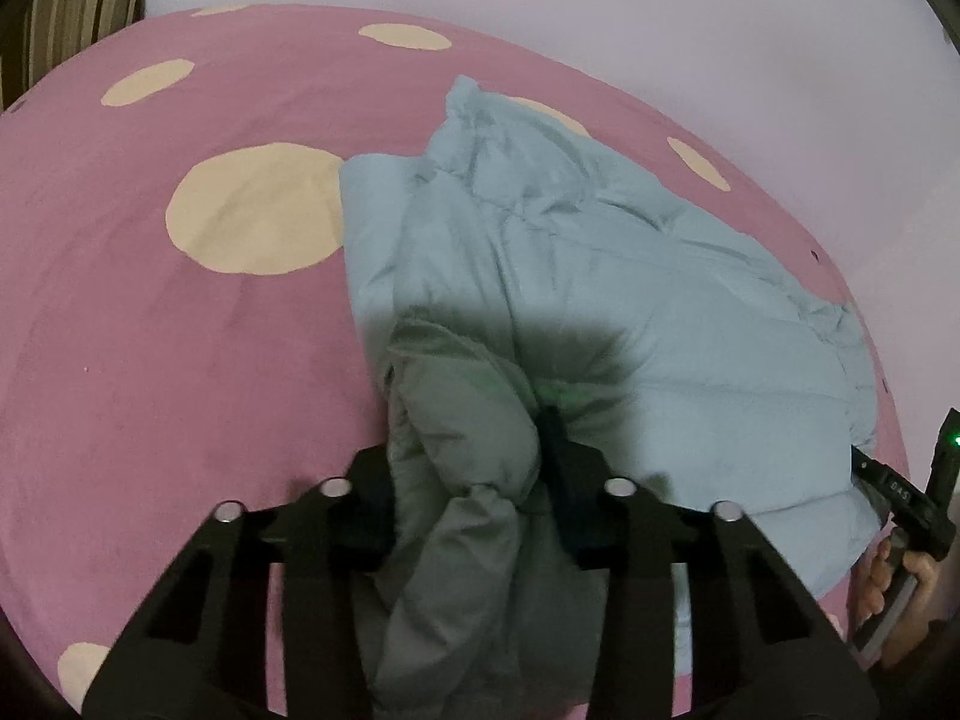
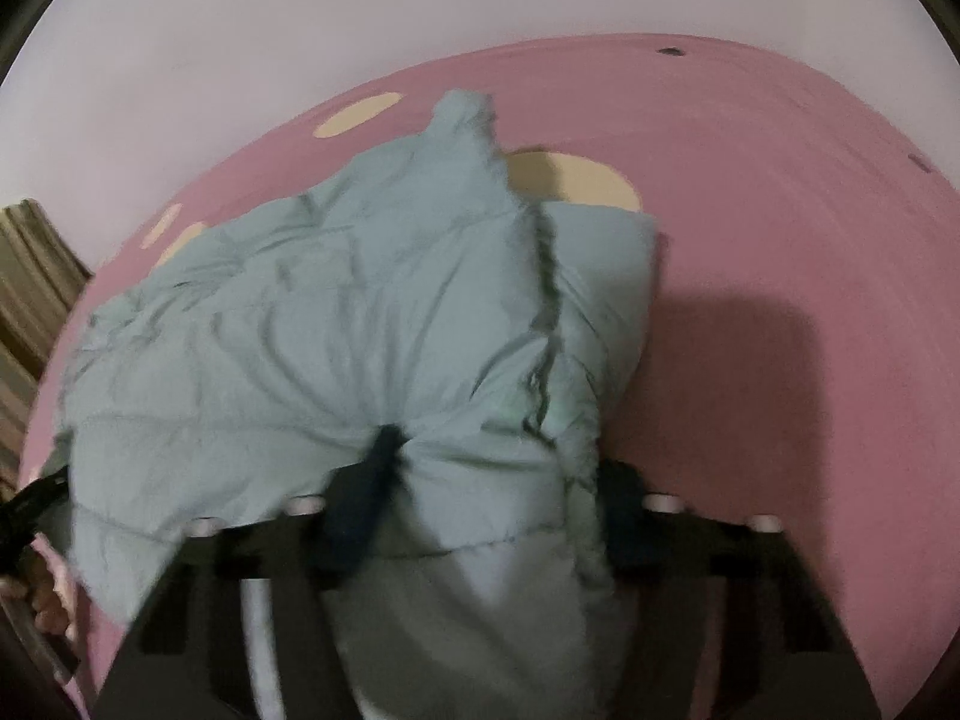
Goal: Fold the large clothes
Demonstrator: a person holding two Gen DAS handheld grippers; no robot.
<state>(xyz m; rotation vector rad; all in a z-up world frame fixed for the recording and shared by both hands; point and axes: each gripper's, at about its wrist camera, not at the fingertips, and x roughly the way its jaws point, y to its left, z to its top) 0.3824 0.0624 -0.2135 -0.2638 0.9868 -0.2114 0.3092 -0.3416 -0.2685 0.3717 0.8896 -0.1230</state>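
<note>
A: Left first. Left gripper (image 1: pixel 468 480) is clamped on a thick bunch of the puffy pale-blue jacket (image 1: pixel 570 300); padding bulges between the jaws and spills toward the camera.

B: Why there?

A: Looks like the near hem corner on that side, so a lift would carry the near edge over as one fold. That's my guess.

B: Where's the jacket itself?

A: Flat-ish on the pink bedcover with cream dots (image 1: pixel 180 330), near the wall side. Collar or hood end points away, just short of the pale wall (image 1: pixel 660 30).

B: Right side?

A: Right gripper (image 2: pixel 498 492) is also closed on jacket fabric, creases radiating from the pinch. Picture's a bit blurred, but cloth fills the jaws. In the left view the right gripper shows at the far right edge, with the person's hand (image 1: pixel 894 582) on its handle.

B: So both near corners held?

A: Reads that way: two pinches, well apart, matched for a fold away from the person.

B: Room to move?

A: Plenty of bare cover left of the jacket and beyond it in the right view. Wall is near the far end, so folding forward is tight. Striped fabric (image 1: pixel 78 6), maybe a curtain, sits at the far left corner, well clear.

B: Risk?

A: Slippery puffy fill; a pinch could slide off.
</note>
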